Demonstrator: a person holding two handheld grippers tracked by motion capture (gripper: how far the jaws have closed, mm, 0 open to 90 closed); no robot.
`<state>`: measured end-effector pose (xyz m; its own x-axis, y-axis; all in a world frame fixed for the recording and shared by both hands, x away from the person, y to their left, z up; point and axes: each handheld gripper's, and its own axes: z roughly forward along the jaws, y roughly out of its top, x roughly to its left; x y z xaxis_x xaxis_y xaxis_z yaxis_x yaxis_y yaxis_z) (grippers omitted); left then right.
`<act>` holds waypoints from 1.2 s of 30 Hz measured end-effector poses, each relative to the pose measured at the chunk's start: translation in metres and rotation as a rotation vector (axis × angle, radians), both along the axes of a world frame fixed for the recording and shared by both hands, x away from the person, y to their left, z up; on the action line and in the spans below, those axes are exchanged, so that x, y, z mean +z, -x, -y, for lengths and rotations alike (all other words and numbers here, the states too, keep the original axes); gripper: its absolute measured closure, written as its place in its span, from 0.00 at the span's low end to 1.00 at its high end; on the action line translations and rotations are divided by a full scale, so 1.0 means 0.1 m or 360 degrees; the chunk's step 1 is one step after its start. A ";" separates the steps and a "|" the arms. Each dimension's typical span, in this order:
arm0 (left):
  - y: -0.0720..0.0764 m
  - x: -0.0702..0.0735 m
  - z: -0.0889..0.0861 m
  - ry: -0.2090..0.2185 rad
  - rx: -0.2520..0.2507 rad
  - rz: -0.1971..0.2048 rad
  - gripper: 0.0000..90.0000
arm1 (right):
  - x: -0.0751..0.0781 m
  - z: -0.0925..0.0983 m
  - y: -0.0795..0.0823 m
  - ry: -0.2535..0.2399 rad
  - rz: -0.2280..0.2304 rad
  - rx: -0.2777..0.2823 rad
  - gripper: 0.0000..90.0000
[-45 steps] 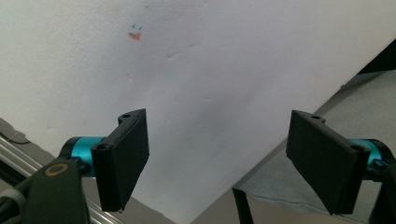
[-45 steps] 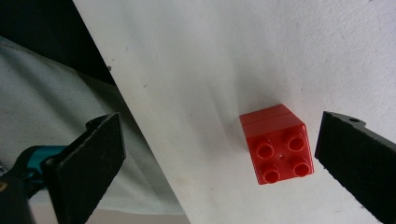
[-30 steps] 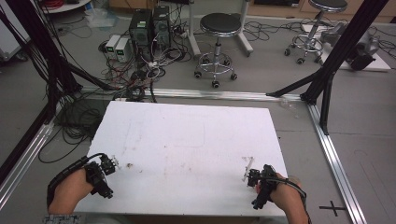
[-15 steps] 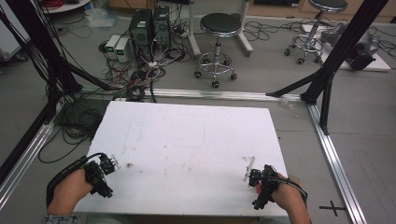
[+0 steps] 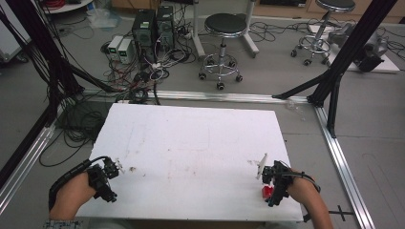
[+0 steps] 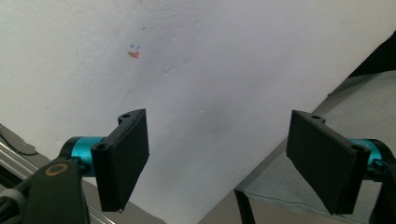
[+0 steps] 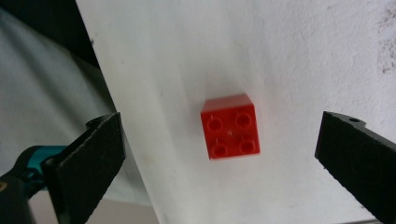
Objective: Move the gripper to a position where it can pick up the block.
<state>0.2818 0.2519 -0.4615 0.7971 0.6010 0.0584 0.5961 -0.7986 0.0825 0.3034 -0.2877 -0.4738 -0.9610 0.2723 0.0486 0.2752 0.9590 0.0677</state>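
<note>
A: We have the red brick [image 7: 230, 126] lying studs-up on the white surface [image 5: 191, 143], close to its near right corner; our right gripper [image 7: 224, 154] hangs over it with its fingers [image 7: 93, 158] wide apart and nothing between them but the brick below.

B: Agreed; in the high view the red brick [image 5: 267, 192] sits right under the right gripper [image 5: 276, 183], near the edge of the surface; and our left gripper [image 5: 106, 177]?

A: It rests at the near left corner, well apart from the brick; seen along the left gripper [image 6: 224, 163], its fingers [image 6: 123, 154] also stand apart, with only bare white board beyond them.

B: Then the step in hand, as we judge it, is the pick with the right; how do we do it well?

A: We centre first; the brick looks a touch nearer the left finger than the right one, so we shift until the gaps match; we also square the fingers to two flat sides, since the brick sits slightly turned.

B: And we come straight down; the edge is close, so a sideways nudge could push the brick off.

A: Yes; we close low on the walls, below the studs, and lift only once the grip feels firm.
</note>
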 end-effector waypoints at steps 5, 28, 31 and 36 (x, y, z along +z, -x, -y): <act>0.00 0.02 -0.01 0.0002 0.0004 0.0004 0.24 | 0.01 0.09 -0.06 0.0057 -0.0027 0.0177 0.01; 0.01 0.02 0.00 0.0004 0.0007 0.0013 0.24 | -0.14 0.05 -0.13 0.0136 -0.0063 0.0304 0.01; 0.00 0.02 0.00 0.0003 0.0003 0.0011 0.24 | -0.19 0.05 -0.12 0.0133 -0.0064 0.0297 0.01; 0.01 0.02 0.00 0.0008 0.0010 0.0017 0.24 | -0.29 0.03 -0.13 0.0121 -0.0058 0.0307 0.01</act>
<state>0.2811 0.2524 -0.4597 0.7925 0.6065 0.0641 0.6003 -0.7943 0.0928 0.3162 -0.2909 -0.5029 -0.9937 0.0874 0.0708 0.0867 0.9961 -0.0134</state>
